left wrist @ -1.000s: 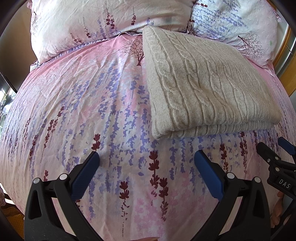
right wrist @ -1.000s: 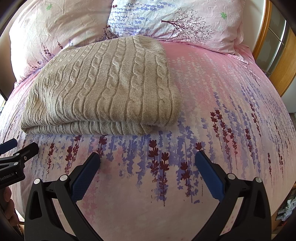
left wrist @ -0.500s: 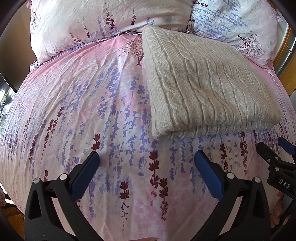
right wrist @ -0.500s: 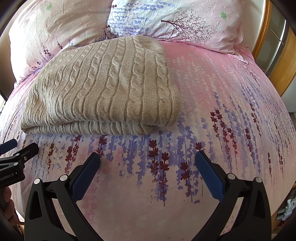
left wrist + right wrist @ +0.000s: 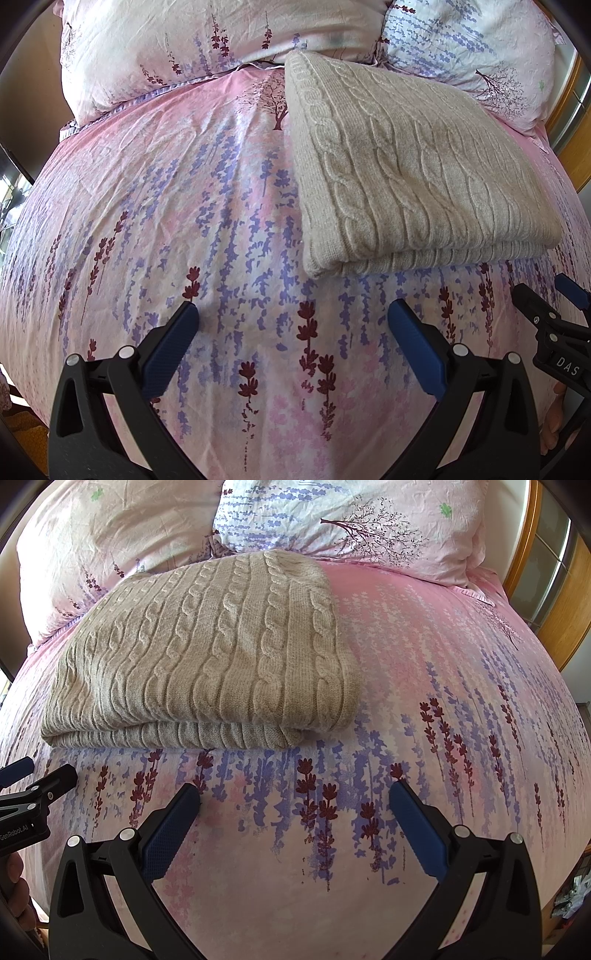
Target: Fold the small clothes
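A beige cable-knit sweater [image 5: 413,166] lies folded into a flat rectangle on the pink floral bedspread [image 5: 184,221], its folded edge towards me. It also shows in the right wrist view [image 5: 207,653]. My left gripper [image 5: 291,332] is open and empty, a short way in front of the sweater's near left corner. My right gripper [image 5: 295,808] is open and empty, in front of the sweater's near right corner. Each gripper shows at the edge of the other's view: the right gripper [image 5: 543,299] and the left gripper [image 5: 37,775].
Two floral pillows [image 5: 221,48] [image 5: 369,520] lie behind the sweater at the head of the bed. A wooden frame [image 5: 569,602] stands at the right of the bed. Bare bedspread [image 5: 461,701] lies on both sides of the sweater.
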Demonstrator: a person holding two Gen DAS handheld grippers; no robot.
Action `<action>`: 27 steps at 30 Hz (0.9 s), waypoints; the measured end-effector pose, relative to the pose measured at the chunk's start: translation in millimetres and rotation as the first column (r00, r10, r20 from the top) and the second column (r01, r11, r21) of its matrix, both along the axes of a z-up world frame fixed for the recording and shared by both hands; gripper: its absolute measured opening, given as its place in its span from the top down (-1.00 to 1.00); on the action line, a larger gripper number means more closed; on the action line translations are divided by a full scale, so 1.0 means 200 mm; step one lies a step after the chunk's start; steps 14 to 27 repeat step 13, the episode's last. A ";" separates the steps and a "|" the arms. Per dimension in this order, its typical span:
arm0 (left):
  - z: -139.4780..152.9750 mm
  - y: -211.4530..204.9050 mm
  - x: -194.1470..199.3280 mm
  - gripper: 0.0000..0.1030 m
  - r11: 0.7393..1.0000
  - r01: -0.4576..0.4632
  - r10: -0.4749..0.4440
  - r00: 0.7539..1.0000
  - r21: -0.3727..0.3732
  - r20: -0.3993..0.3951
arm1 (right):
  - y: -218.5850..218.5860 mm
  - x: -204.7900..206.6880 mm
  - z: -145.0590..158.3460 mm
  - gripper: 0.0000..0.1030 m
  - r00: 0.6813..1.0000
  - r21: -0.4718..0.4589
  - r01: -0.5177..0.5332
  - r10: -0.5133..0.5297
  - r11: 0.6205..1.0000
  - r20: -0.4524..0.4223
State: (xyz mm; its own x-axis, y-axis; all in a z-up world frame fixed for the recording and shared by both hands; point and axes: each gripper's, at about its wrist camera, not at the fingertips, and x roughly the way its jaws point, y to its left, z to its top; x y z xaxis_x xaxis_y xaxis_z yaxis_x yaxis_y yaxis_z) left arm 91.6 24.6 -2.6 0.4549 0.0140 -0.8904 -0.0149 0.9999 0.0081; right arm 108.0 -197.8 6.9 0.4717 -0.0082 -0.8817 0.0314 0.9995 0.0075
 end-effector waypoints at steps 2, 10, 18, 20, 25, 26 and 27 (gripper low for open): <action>0.00 0.00 0.00 -0.97 1.000 0.001 -0.001 1.000 0.000 -0.001 | 0.00 0.00 0.00 -0.97 1.000 0.000 0.000 0.000 1.000 0.000; 0.00 0.00 -0.01 -0.97 1.000 0.005 -0.005 1.000 0.000 -0.001 | 0.00 0.00 0.00 -0.97 1.000 0.000 -0.001 0.001 1.000 0.000; 0.00 0.00 -0.01 -0.97 1.000 0.004 -0.004 1.000 0.000 -0.001 | 0.00 0.00 0.00 -0.97 1.000 0.000 -0.002 0.002 1.000 0.000; 0.00 0.00 -0.01 -0.97 1.000 0.004 -0.004 1.000 0.000 -0.001 | 0.00 0.00 0.00 -0.97 1.000 0.000 -0.002 0.002 1.000 0.000; 0.00 0.00 -0.01 -0.97 1.000 0.004 -0.004 1.000 0.000 -0.001 | 0.00 0.00 0.00 -0.97 1.000 0.000 -0.002 0.002 1.000 0.000; 0.00 0.00 -0.01 -0.97 1.000 0.004 -0.004 1.000 0.000 -0.001 | 0.00 0.00 0.00 -0.97 1.000 0.000 -0.002 0.002 1.000 0.000; 0.00 0.00 -0.01 -0.97 1.000 0.004 -0.004 1.000 0.000 -0.001 | 0.00 0.00 0.00 -0.97 1.000 0.000 -0.002 0.002 1.000 0.000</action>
